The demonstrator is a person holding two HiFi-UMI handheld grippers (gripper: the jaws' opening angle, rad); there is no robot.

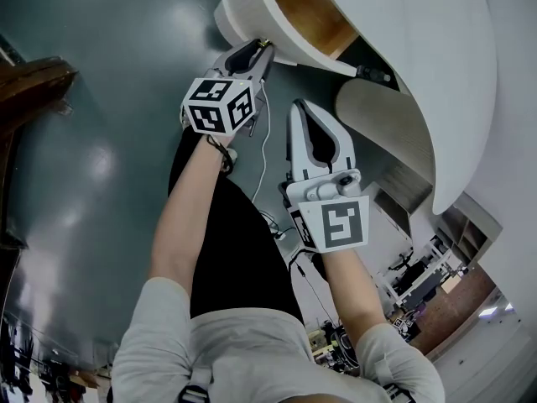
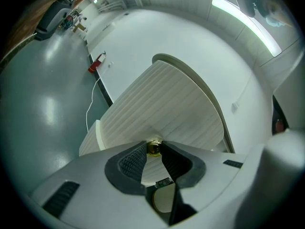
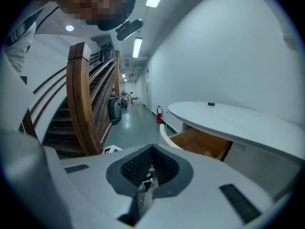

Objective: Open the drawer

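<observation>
- The drawer (image 2: 162, 104) is pulled out: a curved, white, grooved front with bare wood inside.
- The left gripper (image 2: 153, 146) pinches its brass knob (image 2: 153, 149).
- The right gripper (image 3: 152, 148) has its jaws together, holding nothing.

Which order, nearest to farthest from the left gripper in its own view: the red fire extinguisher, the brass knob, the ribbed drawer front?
1. Brass knob, between the jaw tips.
2. Ribbed drawer front, right behind it.
3. Red fire extinguisher, far off, upper left.
</observation>
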